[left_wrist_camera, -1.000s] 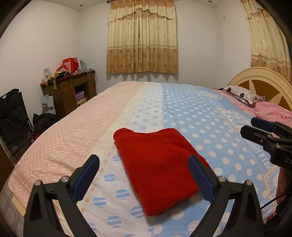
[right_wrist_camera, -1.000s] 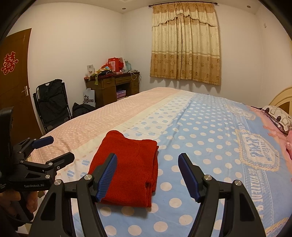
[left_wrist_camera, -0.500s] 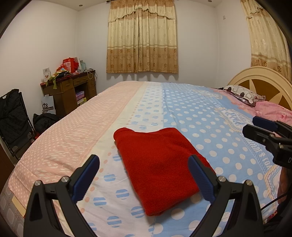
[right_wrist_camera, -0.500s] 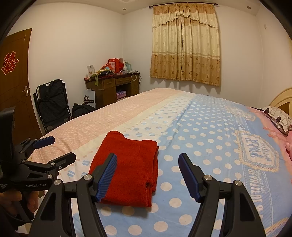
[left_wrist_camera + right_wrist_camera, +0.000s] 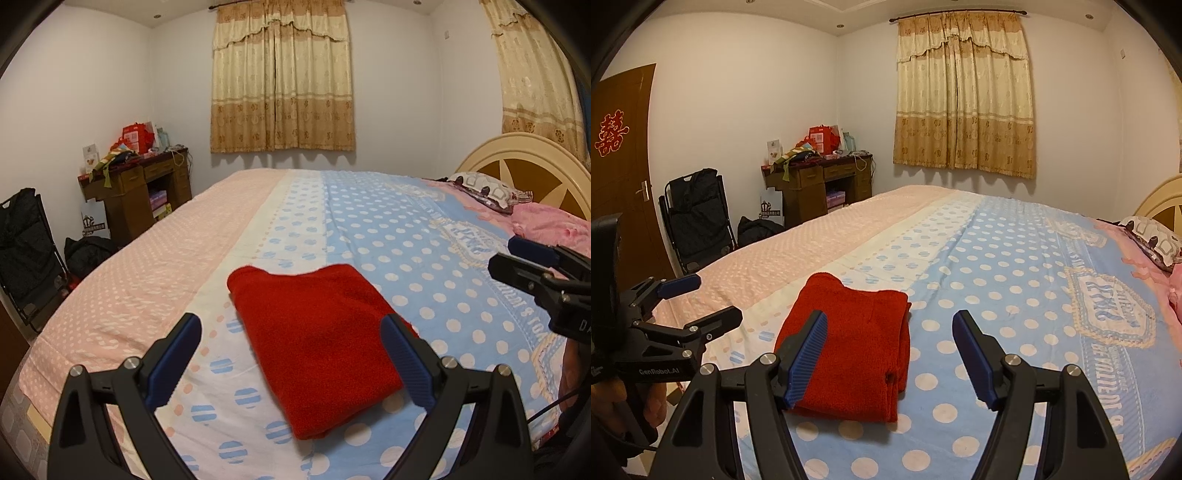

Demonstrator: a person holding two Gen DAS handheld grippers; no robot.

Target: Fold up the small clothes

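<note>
Two grippers hung above the bed, both with their jaws spread wide and nothing between the pads. The left gripper [image 5: 291, 354] pointed toward 12 o'clock across the bedspread [image 5: 388, 229], and the folded red garment [image 5: 317, 343] lay flat on the cover under it and just beyond its fingertips. In the left wrist view the cloth ran from about 11 o'clock at its far corner down to 6 o'clock at its near corner, passing behind the right-hand blue pad [image 5: 406, 362]; the left-hand pad stood clear of it over the striped dots. Neither pad could be seen touching the fabric.

In the right wrist view the right gripper [image 5: 890, 354] sat at the garment's 3 o'clock side. The red garment [image 5: 857, 343] lay behind that gripper's left-hand pad [image 5: 807, 358], while the other pad stood over bare blue cover. The stacked, folded edges faced 3 o'clock; a rounded corner pointed to 12 o'clock.

The garment straddled the seam between the cream band and the blue dotted field. Open bedspread stretched away at 12, 1 and 2 o'clock as far as the pillow [image 5: 484, 184] and headboard [image 5: 524, 162]. At 9 o'clock the pink section ran to the bed's edge, with a desk [image 5: 820, 188] and a black folding chair [image 5: 696, 221] beyond it.
</note>
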